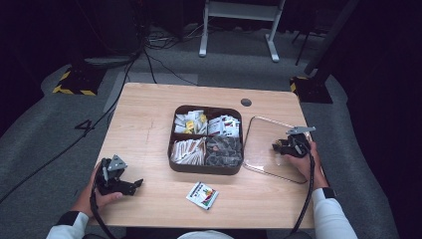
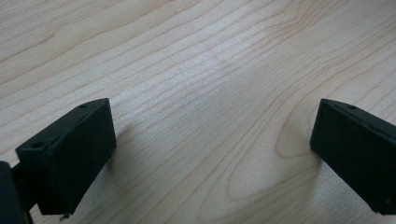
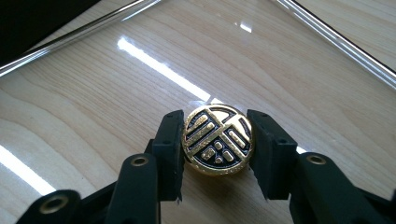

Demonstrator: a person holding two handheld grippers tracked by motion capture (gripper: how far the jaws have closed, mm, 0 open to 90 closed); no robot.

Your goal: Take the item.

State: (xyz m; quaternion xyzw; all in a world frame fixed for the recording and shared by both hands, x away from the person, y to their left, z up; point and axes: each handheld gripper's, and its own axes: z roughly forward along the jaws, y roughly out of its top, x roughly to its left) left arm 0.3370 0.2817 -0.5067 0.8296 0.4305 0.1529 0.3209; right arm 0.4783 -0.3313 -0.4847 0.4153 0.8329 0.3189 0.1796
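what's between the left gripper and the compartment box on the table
Bare wood. In the high view, the table shows nothing between the left gripper and the compartment box; the loose packet lies nearer the person, off that line.

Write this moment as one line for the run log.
right gripper: shut on gold knob of glass lid | left gripper: open over table

We see a brightly lit desk ringed by dark, dim floor. Overhead light streaks white glare across the clear lid. Near jaws look soft, slightly blurred.
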